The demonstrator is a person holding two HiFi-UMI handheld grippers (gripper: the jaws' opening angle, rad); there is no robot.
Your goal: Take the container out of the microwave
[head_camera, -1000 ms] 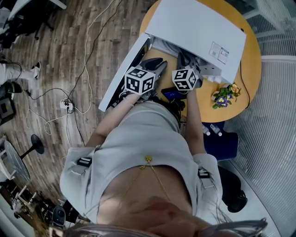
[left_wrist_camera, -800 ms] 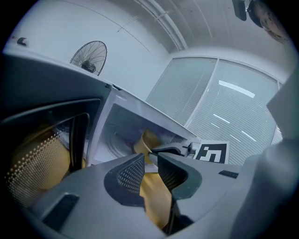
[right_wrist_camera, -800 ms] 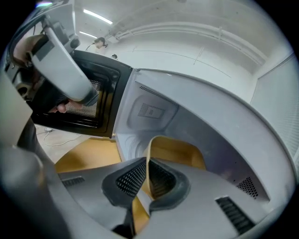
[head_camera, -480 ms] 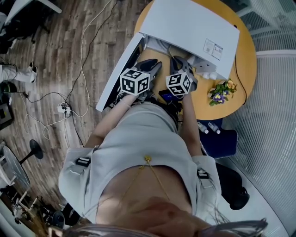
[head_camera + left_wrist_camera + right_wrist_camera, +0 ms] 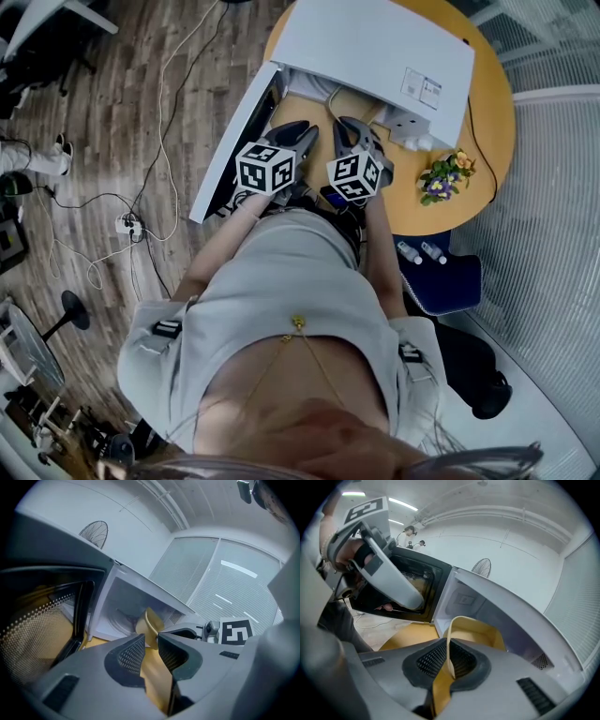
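Nearest the person, the right hand-held gripper [image 5: 449, 654] has its jaws pinched almost together on the thin side wall of the cream container [image 5: 474, 631], one pad inside the rim and one outside. The left hand-held gripper [image 5: 151, 643] hovers just beside it, jaws a little apart with nothing between them; only the worktop shows through the gap. The container hangs at the mouth of the microwave [image 5: 375, 47], over the yellow worktop [image 5: 492, 103]. The door [image 5: 228, 155] is swung wide on the left.

The step in hand appears to be drawing the container out. A grip on one wall alone lets the container tip, so the pull should probably run slow, level and straight back, with the base kept off the sill. The free left gripper could take the opposite wall or steady the underside before the container is fully clear. The open door needs a wide berth.

A second ago the right gripper's jaws were tucked under the microwave's top edge. Now they show clear of it, further back toward the person. The left gripper holds about the same place.
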